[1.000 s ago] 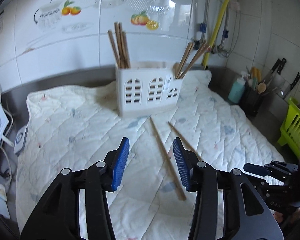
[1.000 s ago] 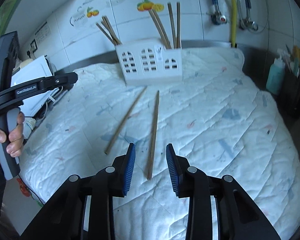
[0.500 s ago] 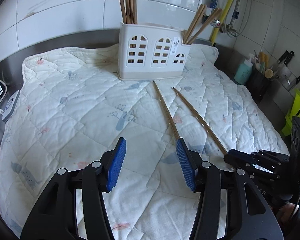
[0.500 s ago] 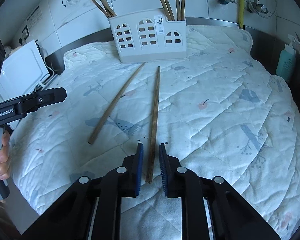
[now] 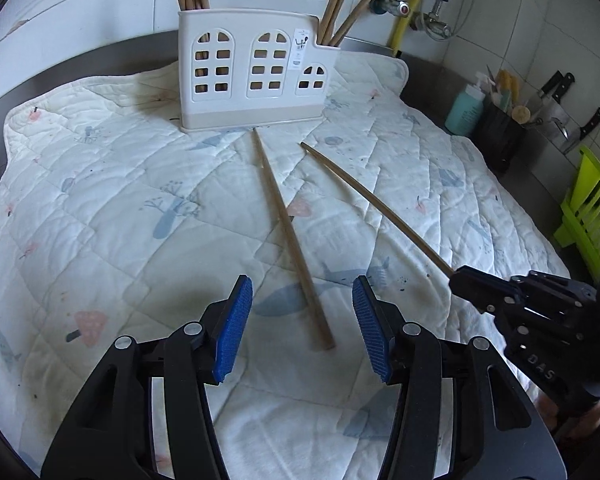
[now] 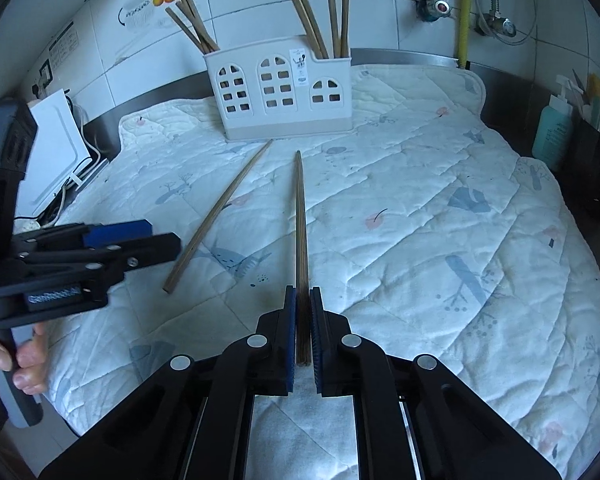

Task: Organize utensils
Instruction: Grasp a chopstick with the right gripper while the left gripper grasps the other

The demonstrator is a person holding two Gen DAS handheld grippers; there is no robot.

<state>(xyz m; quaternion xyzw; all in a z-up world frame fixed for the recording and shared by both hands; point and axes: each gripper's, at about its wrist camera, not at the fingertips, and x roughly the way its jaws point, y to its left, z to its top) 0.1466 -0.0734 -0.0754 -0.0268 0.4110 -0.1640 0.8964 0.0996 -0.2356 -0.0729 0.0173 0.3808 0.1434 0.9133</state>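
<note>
Two loose chopsticks lay on the quilted mat, both running from just before the white holder (image 6: 281,92) at the back edge toward the near edge. The right chopstick (image 6: 300,216) had its near end between the pads of your right gripper (image 6: 302,332); the jaws had just been closing and now pressed on the stick, gripping it at the very butt. The left chopstick (image 5: 290,236) lay flat, its near end between the fingers of your left gripper (image 5: 302,326), which stood about half open and touched nothing.

Judgement on handling: thin wood, light, stiff, and round enough to roll or pivot. Held at the butt, the long free end would likely swing; a hold nearer the middle should steady it. The soft mat gives way under the pads.

The right wrist view showed the clamp itself and your hand (image 6: 16,360) on the left handle. The left wrist view hid that clamp behind the right gripper's body, but showed the open jaws straddling the other stick.
</note>
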